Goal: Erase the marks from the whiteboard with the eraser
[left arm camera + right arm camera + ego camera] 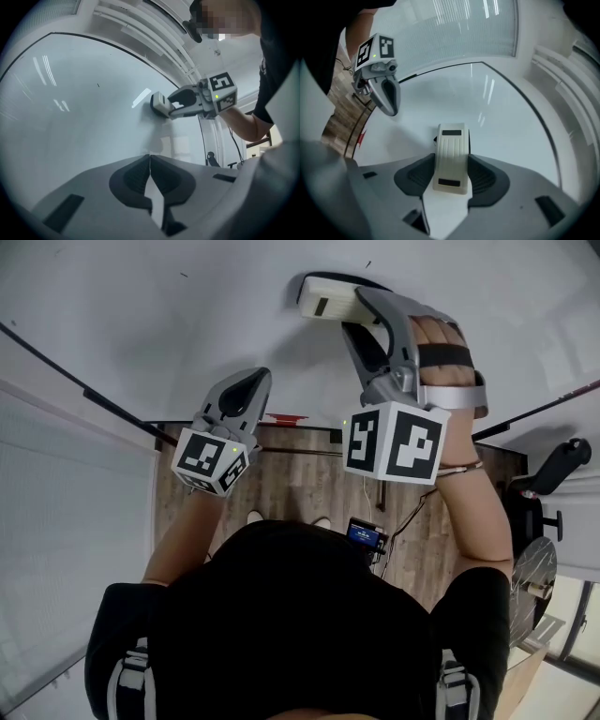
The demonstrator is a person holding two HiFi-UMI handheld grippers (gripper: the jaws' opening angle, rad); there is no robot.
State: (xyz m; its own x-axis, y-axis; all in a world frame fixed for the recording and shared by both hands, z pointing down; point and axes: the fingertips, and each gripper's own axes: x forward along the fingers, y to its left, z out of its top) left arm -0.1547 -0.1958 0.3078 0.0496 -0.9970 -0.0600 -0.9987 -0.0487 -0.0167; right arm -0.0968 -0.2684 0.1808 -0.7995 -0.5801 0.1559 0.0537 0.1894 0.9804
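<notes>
I'm pinching the eraser (pixel 451 154) by its sides in my right gripper (pixel 451 161) — probably light, stiff plastic — left gripper (pixel 149 161) hovering, pressed together.

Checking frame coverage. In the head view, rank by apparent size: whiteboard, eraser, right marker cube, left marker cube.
1. whiteboard
2. right marker cube
3. left marker cube
4. eraser, partly hidden between the jaws
The cubes may be alike; the right one may just be nearer the camera.
</notes>
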